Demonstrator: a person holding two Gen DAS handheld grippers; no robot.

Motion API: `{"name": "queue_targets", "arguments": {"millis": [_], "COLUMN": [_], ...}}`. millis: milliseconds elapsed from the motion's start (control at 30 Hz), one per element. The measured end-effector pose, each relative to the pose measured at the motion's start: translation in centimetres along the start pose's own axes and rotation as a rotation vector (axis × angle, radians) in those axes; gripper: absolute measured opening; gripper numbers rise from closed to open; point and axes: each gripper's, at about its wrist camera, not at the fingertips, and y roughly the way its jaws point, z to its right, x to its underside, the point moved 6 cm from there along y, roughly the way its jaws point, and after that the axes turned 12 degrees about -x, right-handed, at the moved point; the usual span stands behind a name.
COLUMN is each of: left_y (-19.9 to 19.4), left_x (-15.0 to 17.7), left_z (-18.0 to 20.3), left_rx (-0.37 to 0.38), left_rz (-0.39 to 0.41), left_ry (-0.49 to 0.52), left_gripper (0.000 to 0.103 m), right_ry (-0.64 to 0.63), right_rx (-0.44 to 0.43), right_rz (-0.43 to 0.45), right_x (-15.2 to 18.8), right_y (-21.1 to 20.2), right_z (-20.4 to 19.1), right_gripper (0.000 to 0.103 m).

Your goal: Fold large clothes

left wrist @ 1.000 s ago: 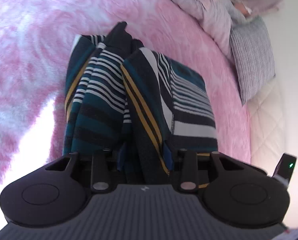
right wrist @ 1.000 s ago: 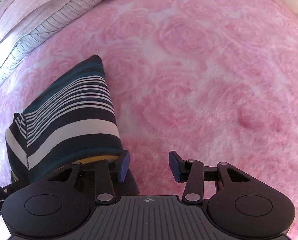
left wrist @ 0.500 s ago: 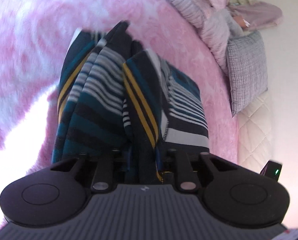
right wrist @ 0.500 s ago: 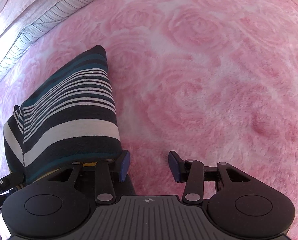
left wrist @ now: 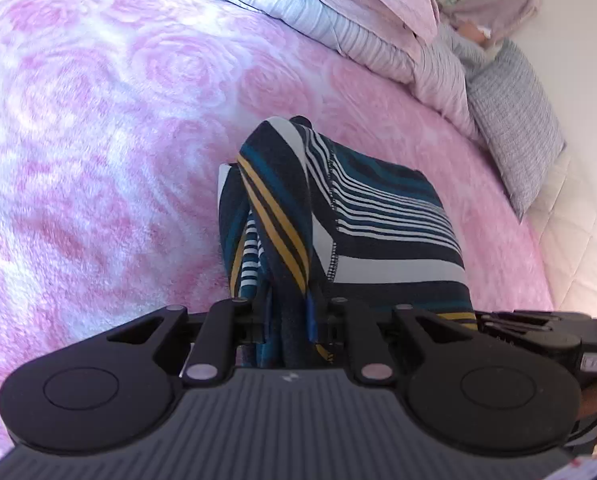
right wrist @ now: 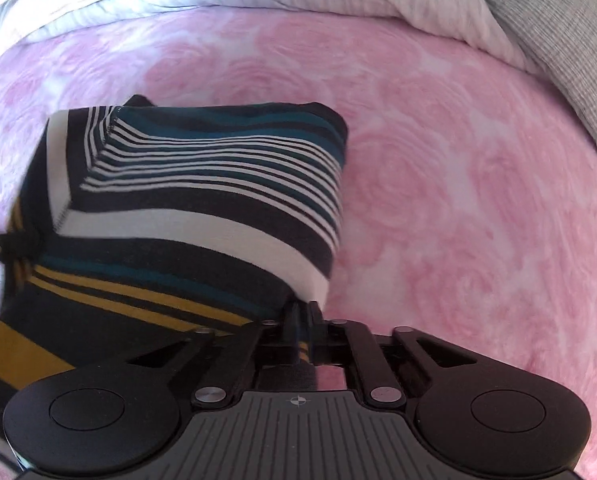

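A striped garment (left wrist: 378, 224) in navy, teal, white and mustard hangs folded above a pink rose-patterned blanket (left wrist: 98, 160). My left gripper (left wrist: 288, 316) is shut on a bunched edge of it, and cloth fills the gap between the fingers. In the right wrist view the same garment (right wrist: 202, 208) spreads to the left and centre, and my right gripper (right wrist: 303, 320) is shut on its lower right corner. The other gripper's black body (left wrist: 538, 332) shows at the right edge of the left wrist view.
The pink blanket (right wrist: 478, 220) covers the bed on all sides. Striped white and pink bedding (left wrist: 338, 12) is piled along the far edge. A grey textured pillow (left wrist: 514, 120) lies at the far right, by a pale quilted surface (left wrist: 578, 240).
My right gripper was open beside the garment and has now shut on its corner. Both grippers have risen and turned, and the garment now hangs between them.
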Motion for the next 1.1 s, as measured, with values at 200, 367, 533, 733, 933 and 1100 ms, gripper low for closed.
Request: {"name": "queue_targets", "arguments": {"millis": [200, 367, 533, 733, 933, 1100], "left_y": [-0.3, 0.3, 3.9, 4.2, -1.4, -7.0], "left_x": [-1.7, -5.9, -7.8, -7.0, -3.6, 2.8], "left_z": [-0.5, -1.1, 0.0, -0.8, -1.8, -2.0], "left_rx": [0.024, 0.045, -0.056, -0.106, -0.039, 0.059], "left_rz": [-0.038, 0.01, -0.011, 0.02, -0.065, -0.16], "left_ry": [-0.062, -0.113, 0.015, 0.034, -0.113, -0.239], "left_gripper": [0.027, 0.037, 0.007, 0.018, 0.029, 0.029], "right_ry": [0.058, 0.341, 0.349, 0.314, 0.26, 0.239], "right_rx": [-0.124, -0.258, -0.38, -0.366, -0.372, -0.433], "right_rz": [-0.001, 0.141, 0.222, 0.163, 0.198, 0.121], "right_x": [-0.3, -4.1, -8.1, -7.5, -4.5, 1.6], "right_y": [-0.5, -1.4, 1.1, 4.5, -1.3, -5.4], "right_z": [2.4, 8.0, 8.4, 7.2, 6.8, 4.9], "right_gripper": [0.001, 0.037, 0.039, 0.039, 0.041, 0.042]}}
